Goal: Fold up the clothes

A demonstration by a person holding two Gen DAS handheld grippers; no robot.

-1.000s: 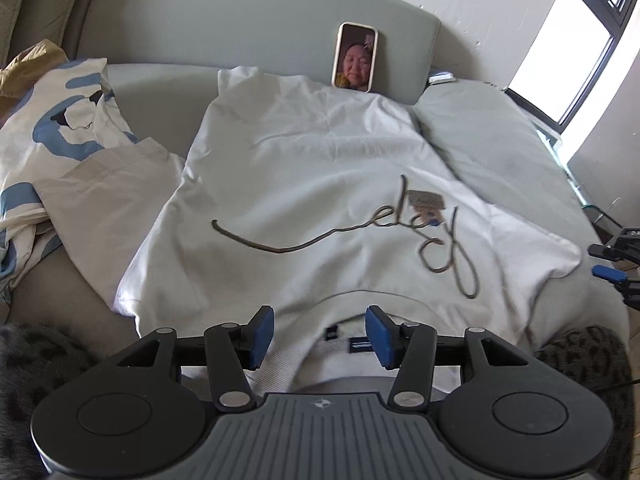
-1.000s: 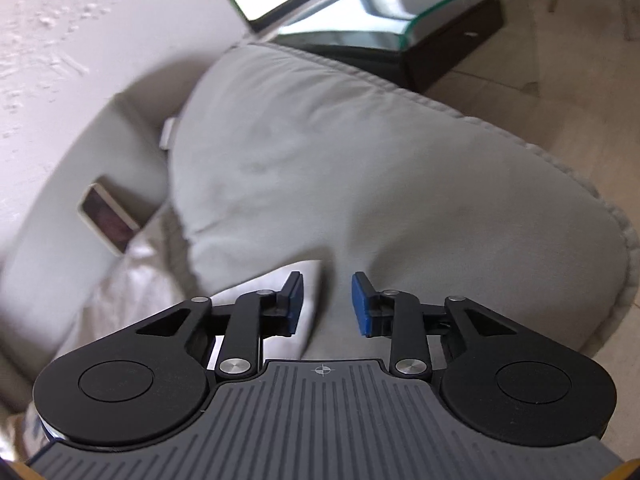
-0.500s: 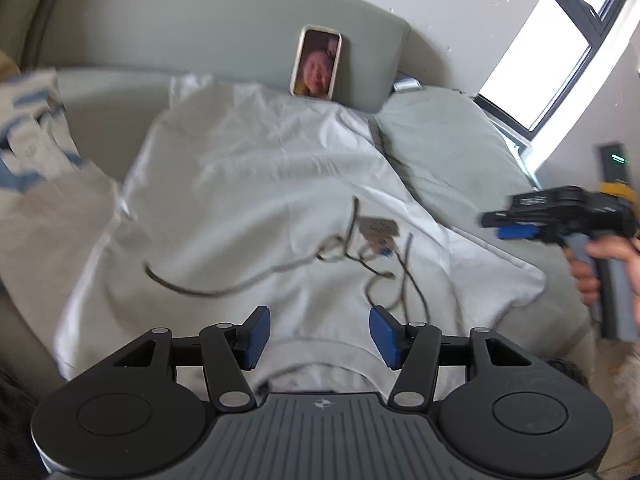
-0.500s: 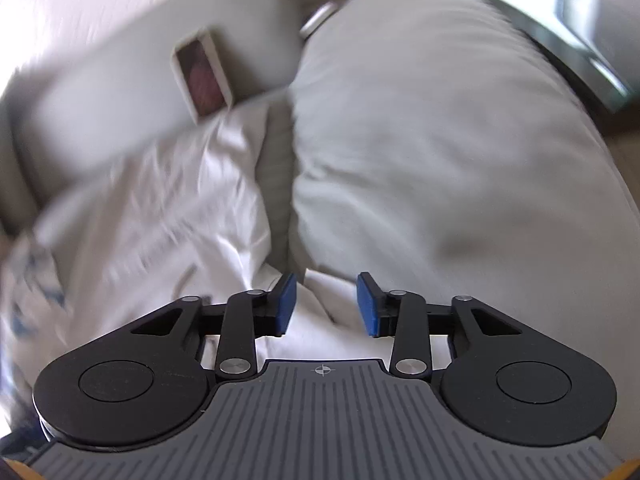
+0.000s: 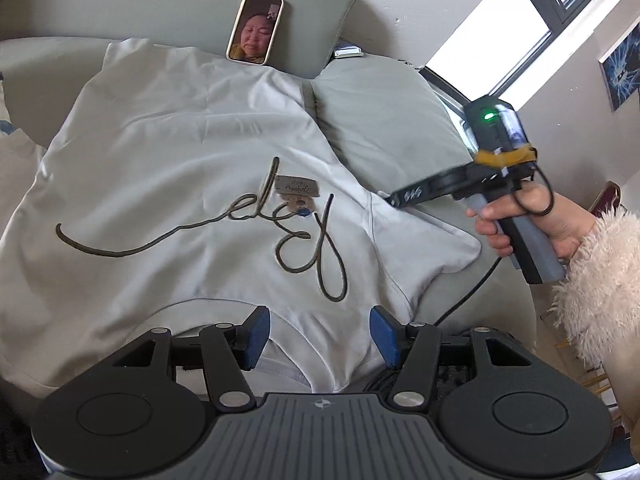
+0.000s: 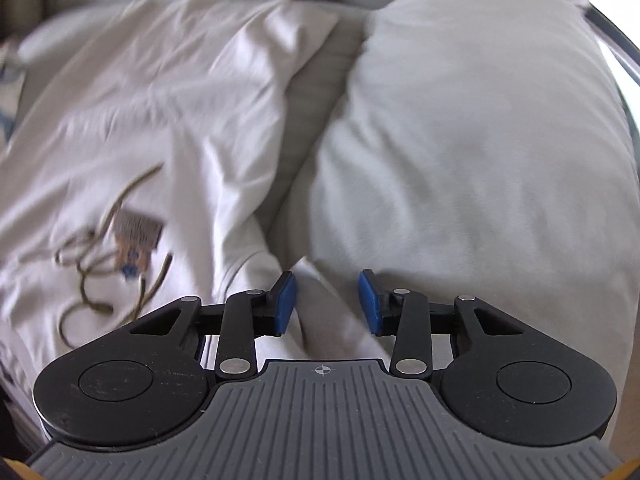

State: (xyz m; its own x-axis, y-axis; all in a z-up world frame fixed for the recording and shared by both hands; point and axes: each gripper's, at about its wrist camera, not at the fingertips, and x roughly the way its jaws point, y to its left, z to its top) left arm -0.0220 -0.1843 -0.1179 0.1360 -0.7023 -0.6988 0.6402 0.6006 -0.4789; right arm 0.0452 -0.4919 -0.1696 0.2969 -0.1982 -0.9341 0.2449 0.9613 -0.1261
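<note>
Lengthwise, the sweatshirt (image 5: 180, 168) lies neckline nearest, both tools released above it.

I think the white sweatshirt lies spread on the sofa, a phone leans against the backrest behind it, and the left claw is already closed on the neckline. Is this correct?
Not fully. The left claw is open: in the left wrist view its blue pads stand apart above the neckline, gripping nothing. The rest holds: the white sweatshirt lies spread on the sofa, and the phone leans against the backrest behind it.

Cursive script (image 5: 280, 232) on sweatshirt (image 5: 160, 140), illegible
</note>
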